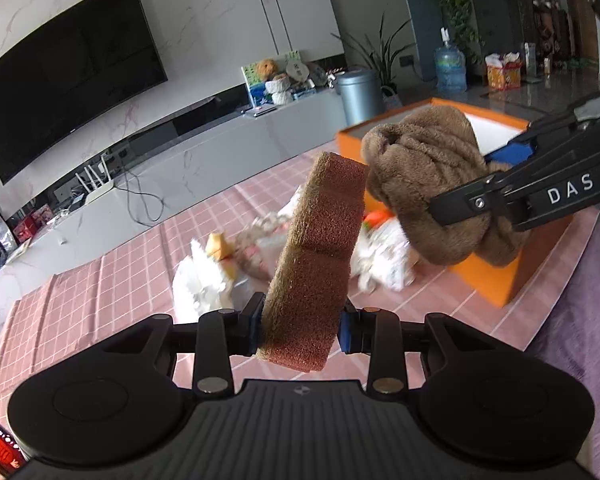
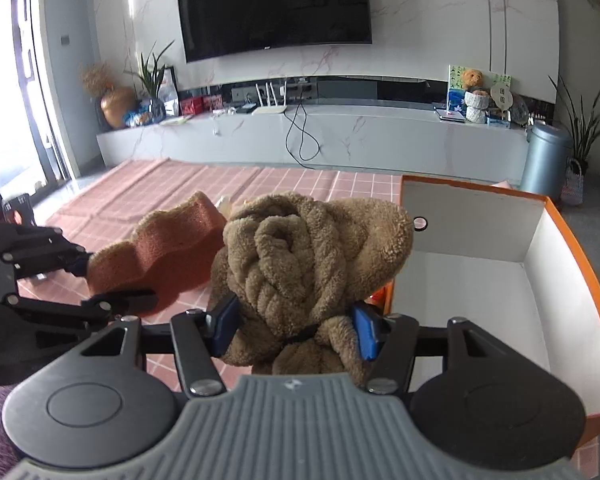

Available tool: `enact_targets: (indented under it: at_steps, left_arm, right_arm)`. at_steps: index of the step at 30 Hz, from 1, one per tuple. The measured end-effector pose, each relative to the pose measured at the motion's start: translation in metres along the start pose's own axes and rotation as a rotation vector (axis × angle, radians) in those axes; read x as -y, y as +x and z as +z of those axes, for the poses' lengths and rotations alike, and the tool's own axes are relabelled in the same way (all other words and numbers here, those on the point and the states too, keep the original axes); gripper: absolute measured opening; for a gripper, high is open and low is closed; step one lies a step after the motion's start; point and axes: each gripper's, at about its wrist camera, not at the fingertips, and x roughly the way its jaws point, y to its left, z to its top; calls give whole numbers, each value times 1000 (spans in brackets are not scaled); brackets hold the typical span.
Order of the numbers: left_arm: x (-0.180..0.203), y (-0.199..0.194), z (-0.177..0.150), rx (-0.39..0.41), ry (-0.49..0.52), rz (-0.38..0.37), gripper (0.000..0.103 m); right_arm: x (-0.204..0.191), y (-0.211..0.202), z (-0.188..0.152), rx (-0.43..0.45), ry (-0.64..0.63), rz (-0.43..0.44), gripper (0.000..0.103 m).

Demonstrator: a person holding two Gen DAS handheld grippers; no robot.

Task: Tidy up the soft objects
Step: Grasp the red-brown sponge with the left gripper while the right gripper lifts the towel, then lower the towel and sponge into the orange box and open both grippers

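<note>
Above the pink checked cloth [image 1: 100,280], my left gripper [image 1: 300,330] clamps a brown sponge [image 1: 320,248], my right gripper [image 2: 296,326] squeezes a knotted brown towel [image 2: 312,256], orange box [image 2: 572,240] beside it

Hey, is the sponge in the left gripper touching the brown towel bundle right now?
Cannot tell. In the left wrist view the sponge overlaps the towel bundle at its top corner; the right wrist view also only shows overlap, with no plain gap or contact.

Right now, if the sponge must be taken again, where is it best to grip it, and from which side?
Probably as the left gripper holds it now: across the two broad flat faces of the sponge, near one end, coming in along its length. The slab is thin, so the pads close fully. Its edge is wavy and would seat the pads badly.
</note>
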Motion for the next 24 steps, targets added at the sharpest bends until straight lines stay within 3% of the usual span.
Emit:
enact_targets:
  at_steps: [8,13,19,24]
  left_arm:
    - [17,-7,46,51,-66,-120,40]
    - [22,3,84,54,-145,-250,40]
    - [45,48,134,-89,-244,-419,39]
    - [66,93,158,-232,-231,-424,38]
  right_arm:
    - [57,-50,16,52,124,-48,57]
    - [105,-52,26,-30,178,-100,58]
    - [148,-35,37,-181,129,-151,58]
    - [182,-12,43,-304,144,-153,57]
